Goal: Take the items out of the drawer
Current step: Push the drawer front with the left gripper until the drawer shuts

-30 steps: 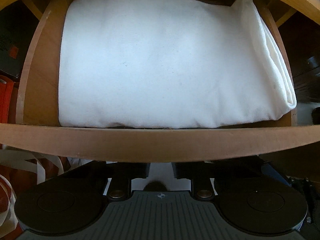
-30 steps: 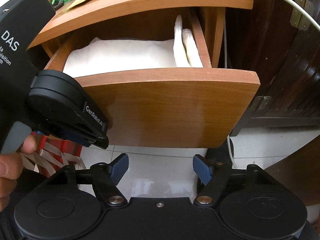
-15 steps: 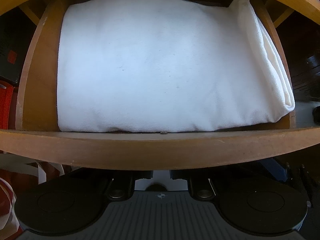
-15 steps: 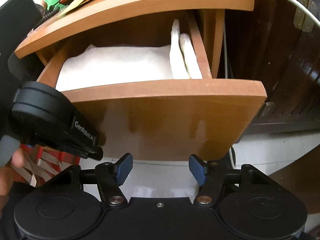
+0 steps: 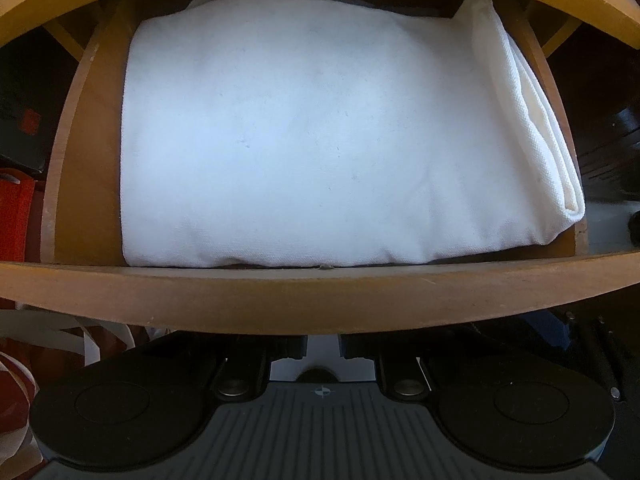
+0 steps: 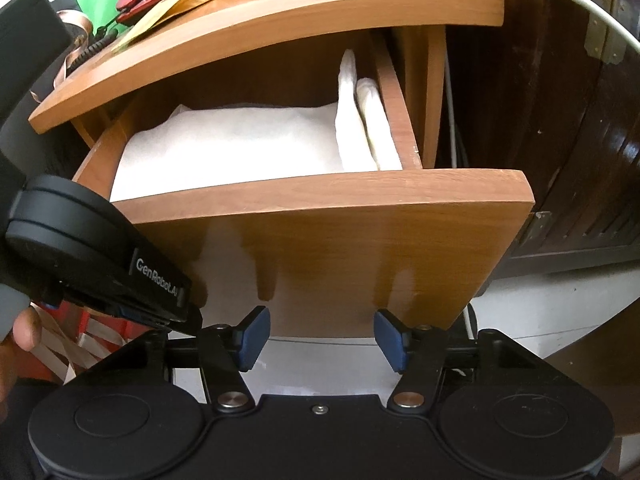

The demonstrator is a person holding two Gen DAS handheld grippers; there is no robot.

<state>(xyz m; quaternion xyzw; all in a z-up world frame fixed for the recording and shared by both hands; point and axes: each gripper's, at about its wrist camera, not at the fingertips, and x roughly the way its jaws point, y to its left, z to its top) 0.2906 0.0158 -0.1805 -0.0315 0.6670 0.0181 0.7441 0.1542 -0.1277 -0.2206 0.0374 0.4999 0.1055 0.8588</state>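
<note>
The drawer [image 6: 320, 240] is seen pulled out from under the wooden counter [image 6: 280, 12], and a folded white cloth [image 5: 312, 132] is laid flat inside it, filling most of the floor. The cloth's folded edges are stacked against the drawer's right wall, where they are turned up on edge [image 6: 362, 120]. A strip of bare drawer floor is left along the left wall.

The left gripper [image 5: 322, 346] is held low and level, just below the drawer's front panel [image 5: 320, 296]. Its fingers are hidden under that panel; only a narrow gap is seen between their bases, and whether anything is clamped cannot be told. In the right wrist view the left gripper's black body [image 6: 100, 256] is seen angled down toward the panel's lower left corner, with a thumb [image 6: 26, 328] of the person's hand resting beside its grey handle.

The right gripper [image 6: 322, 334] is held lower, in front of the panel's bottom edge, pointed at the drawer front. Its blue-padded fingers [image 6: 254, 332] are spread well apart and nothing is held between them. Assorted small objects are lying on the counter at upper left.
</note>
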